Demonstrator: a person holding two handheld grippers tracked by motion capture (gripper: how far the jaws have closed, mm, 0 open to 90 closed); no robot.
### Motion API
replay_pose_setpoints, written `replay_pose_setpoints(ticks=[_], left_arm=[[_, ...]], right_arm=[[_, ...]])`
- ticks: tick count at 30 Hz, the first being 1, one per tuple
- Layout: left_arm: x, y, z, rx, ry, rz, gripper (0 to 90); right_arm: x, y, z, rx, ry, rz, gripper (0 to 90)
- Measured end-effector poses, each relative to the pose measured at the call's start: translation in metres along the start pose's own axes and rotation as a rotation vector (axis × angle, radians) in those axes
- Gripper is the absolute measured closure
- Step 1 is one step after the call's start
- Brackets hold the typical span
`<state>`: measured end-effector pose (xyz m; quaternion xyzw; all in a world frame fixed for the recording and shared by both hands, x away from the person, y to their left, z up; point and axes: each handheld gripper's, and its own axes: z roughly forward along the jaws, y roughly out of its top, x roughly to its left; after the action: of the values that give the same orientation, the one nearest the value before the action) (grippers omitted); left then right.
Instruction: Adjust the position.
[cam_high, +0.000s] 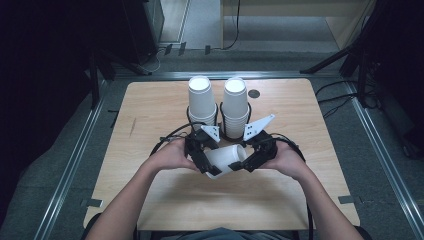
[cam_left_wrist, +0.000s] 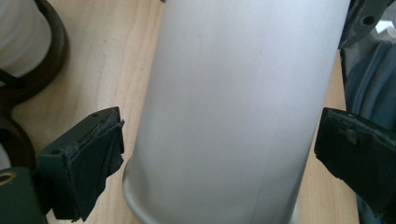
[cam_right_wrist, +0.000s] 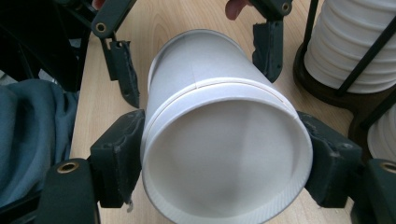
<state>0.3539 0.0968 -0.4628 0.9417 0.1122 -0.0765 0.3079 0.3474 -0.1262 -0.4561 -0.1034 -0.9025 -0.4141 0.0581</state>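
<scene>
You hold a white paper cup (cam_high: 226, 159) on its side just above the wooden table (cam_high: 150, 190), between both tools and in front of the two cup stacks (cam_high: 202, 102) in their black holders. Your right gripper (cam_right_wrist: 226, 163) pinches the cup at its open rim — both pads press on the sides — and a second cup seems nested there, with a seam behind the rim. Your left gripper (cam_left_wrist: 219, 154) stands spread around the bottom end of the cup, and its pads (cam_left_wrist: 100, 149) do not touch the wall.
</scene>
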Motion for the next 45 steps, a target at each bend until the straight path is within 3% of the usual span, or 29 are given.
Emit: replay_pose_setpoints(ticks=[2, 6, 13, 33, 38, 45], left_arm=[[0.000, -0.002, -0.002, -0.029, 0.014, -0.002, 1.1], [0.000, -0.005, -0.007, -0.089, -0.011, -0.022, 1.1], [-0.002, -0.010, -0.014, -0.168, 0.012, -0.028, 1.1], [-0.006, -0.015, -0.009, -0.263, -0.001, -0.025, 0.0], [-0.008, -0.015, -0.016, -0.300, 0.017, 0.001, 7.3], [-0.006, -0.015, -0.017, -0.262, -0.012, 0.006, 11.7]], right_arm=[[0.000, 0.000, -0.002, -0.008, -0.001, 0.008, 24.6], [0.000, 0.000, -0.006, -0.030, -0.004, 0.013, 24.6], [0.002, -0.001, -0.014, -0.065, -0.016, 0.024, 24.6], [0.008, 0.006, -0.034, -0.196, 0.004, 0.035, 24.6], [0.006, 0.005, -0.033, -0.224, 0.016, 0.043, 24.7], [0.005, 0.005, -0.030, -0.202, 0.028, 0.063, 21.3]])
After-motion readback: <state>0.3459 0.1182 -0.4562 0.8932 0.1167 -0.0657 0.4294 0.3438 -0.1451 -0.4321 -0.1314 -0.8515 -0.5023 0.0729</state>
